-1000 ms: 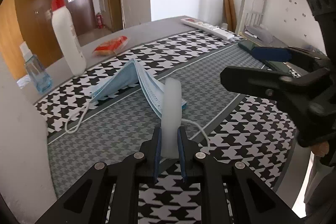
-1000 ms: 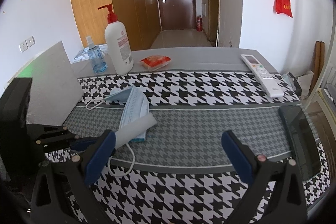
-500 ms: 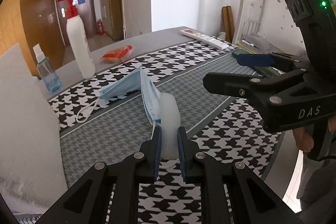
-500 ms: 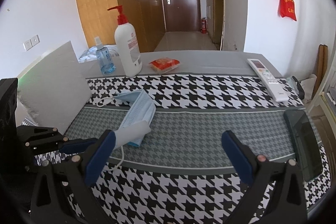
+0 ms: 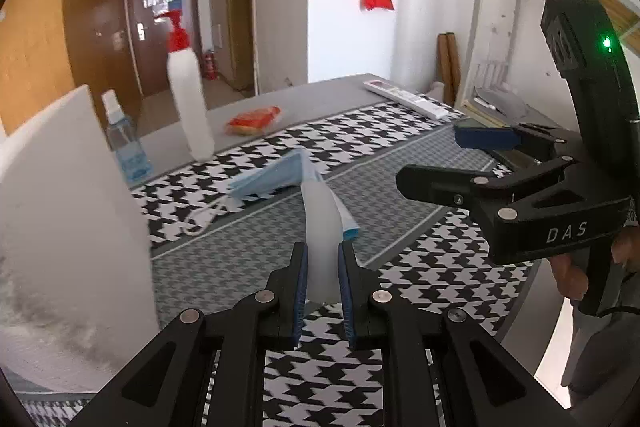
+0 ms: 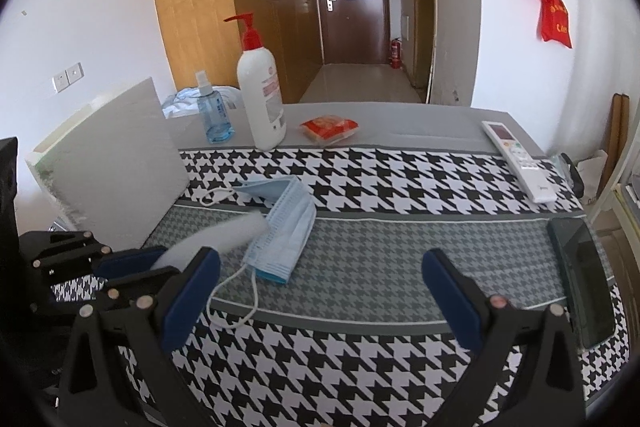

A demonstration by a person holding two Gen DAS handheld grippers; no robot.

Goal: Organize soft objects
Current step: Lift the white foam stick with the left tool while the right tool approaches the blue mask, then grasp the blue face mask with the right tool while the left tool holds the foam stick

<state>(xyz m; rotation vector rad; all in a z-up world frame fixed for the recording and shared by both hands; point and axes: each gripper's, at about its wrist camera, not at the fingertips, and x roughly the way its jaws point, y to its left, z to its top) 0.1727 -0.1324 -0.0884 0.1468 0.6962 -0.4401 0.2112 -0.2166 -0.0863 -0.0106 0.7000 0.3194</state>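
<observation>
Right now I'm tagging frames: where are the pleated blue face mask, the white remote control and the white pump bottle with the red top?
pleated blue face mask (image 6: 286,227), right wrist view, pleated middle.
white remote control (image 6: 520,159), right wrist view, mid-body.
white pump bottle with the red top (image 6: 262,99), right wrist view, labelled body.

left hand-held gripper: fingers clamped, raised | right hand-held gripper: fingers spread wide, hovering
</observation>
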